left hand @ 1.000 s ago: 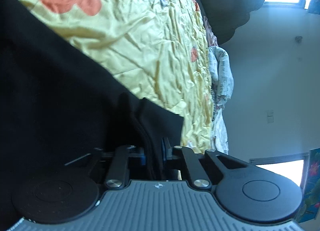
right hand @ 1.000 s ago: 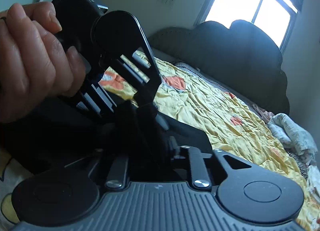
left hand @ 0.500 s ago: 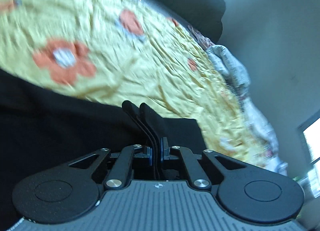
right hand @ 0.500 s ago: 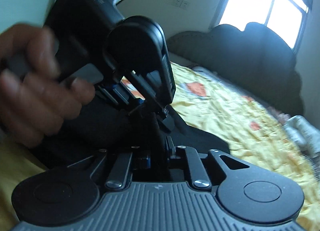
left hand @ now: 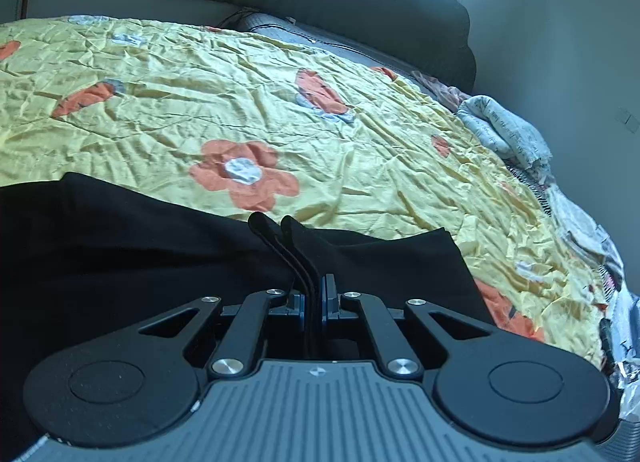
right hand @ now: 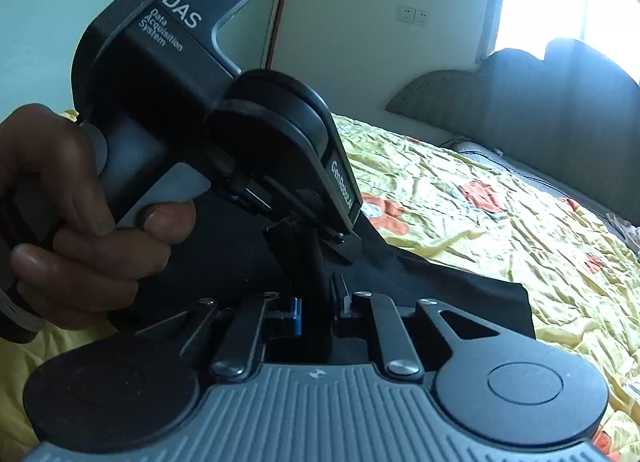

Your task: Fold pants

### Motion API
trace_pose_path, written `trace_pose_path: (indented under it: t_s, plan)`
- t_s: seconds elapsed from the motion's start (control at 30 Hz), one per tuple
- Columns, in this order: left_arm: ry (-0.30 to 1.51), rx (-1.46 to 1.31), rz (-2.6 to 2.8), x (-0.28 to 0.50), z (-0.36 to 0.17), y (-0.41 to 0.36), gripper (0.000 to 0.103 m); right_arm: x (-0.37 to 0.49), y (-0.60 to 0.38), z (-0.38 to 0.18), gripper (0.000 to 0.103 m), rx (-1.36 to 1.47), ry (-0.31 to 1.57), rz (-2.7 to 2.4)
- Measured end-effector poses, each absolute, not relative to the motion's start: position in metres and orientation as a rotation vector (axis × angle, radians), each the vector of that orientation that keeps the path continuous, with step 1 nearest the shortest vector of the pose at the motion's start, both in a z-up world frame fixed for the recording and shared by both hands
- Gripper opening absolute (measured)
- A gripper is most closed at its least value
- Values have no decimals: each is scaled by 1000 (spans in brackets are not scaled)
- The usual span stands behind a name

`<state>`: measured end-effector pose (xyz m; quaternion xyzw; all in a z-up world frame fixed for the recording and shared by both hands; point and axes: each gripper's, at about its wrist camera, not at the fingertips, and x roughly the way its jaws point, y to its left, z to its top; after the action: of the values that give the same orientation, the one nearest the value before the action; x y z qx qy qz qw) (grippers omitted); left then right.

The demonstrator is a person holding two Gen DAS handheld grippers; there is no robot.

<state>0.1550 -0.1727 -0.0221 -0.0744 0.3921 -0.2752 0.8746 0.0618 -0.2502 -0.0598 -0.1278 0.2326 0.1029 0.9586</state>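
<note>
I have both sets of fingers pinching the black pants (left hand: 140,262), and the two grips sit almost on top of each other. In the left wrist view the left gripper (left hand: 313,294) is pressed together on a stacked edge of the cloth, several layers thick, which stands up between the pads and curls out toward 12 o'clock. The rest of the pants spreads flat on the bed (left hand: 360,134), mostly toward 9 o'clock, with one corner reaching out to 3 o'clock over the yellow flowered cover.

In the right wrist view the right gripper (right hand: 320,302) is clamped on a thick roll of the same edge. The left gripper (right hand: 340,238) comes in from 10 o'clock, held by the left hand (right hand: 80,214), and its tips bite the cloth just above mine at 12 o'clock, near enough that I cannot tell whether the tools touch.

My reading: with both grips on one short stretch of edge, the fold turns on carrying that edge together across the garment's long run, which lies toward 9 o'clock of the left fingers. The left hand is nearer that side.
</note>
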Motion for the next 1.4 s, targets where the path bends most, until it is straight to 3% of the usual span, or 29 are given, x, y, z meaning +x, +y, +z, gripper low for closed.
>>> trace_pose_path:
  t_s: [1.4]
  plan:
    - [783,-93,-445,156,-33,-105,6,142,-268,-63,13,-304,513,319]
